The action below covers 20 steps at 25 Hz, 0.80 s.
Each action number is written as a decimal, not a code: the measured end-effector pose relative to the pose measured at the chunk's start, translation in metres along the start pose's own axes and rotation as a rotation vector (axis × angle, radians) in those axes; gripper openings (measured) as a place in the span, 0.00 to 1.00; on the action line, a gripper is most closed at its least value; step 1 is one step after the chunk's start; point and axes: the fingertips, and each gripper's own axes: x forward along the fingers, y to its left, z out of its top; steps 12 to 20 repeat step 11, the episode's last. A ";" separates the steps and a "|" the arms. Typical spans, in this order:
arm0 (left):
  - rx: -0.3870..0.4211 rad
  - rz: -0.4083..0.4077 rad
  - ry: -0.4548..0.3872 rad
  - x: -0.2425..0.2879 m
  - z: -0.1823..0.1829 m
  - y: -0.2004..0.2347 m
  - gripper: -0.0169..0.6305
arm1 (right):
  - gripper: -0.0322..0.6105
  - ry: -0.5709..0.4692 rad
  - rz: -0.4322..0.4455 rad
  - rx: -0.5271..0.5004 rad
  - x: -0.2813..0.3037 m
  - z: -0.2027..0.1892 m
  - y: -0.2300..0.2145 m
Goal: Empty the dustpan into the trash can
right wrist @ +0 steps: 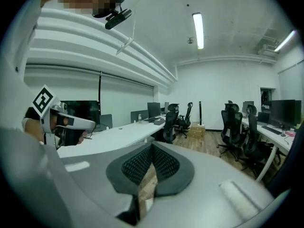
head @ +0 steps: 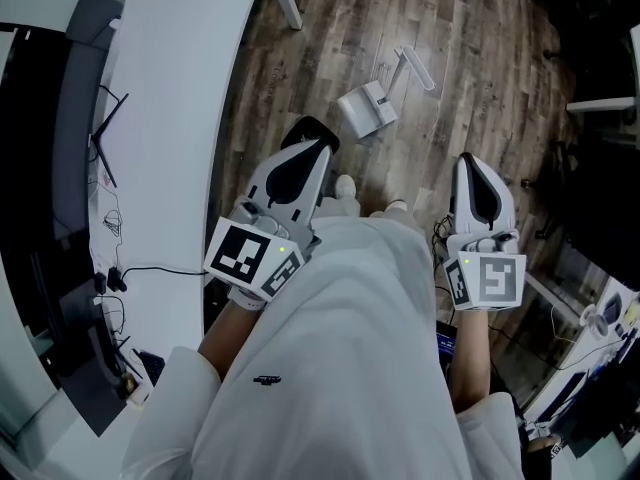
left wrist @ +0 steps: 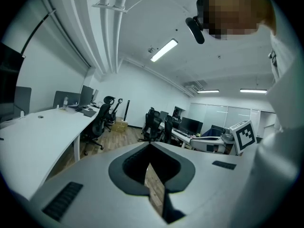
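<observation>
Ahead of the fingertips, the floor (head: pixel 480 58) is matt, grainy wood plank. The dustpan (head: pixel 368 108) lying on it looks like smooth white plastic. The left gripper (left wrist: pixel 151 145) has smooth grey plastic shells and plain matt black pads (left wrist: pixel 128 167). The right gripper (right wrist: pixel 152 145) has cross-hatched black pads (right wrist: pixel 135 165). Left of the fingers, the desk (head: pixel 170 88) is smooth and white.

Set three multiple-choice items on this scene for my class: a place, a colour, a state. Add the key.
1. Where is the dustpan? A on a shelf; B on the wooden floor; C held in the air.
2. What colour is it? A red; B white; C black.
3. How are the fingers of the left gripper? A wide apart; B clamped on the dustpan; C together, empty.
Key: B, it lies on the floor ahead; B, it is white all over; C, they meet with nothing between them.
</observation>
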 end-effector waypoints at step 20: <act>-0.011 -0.009 0.016 -0.003 -0.006 -0.004 0.04 | 0.07 -0.039 -0.102 0.029 -0.016 0.002 -0.020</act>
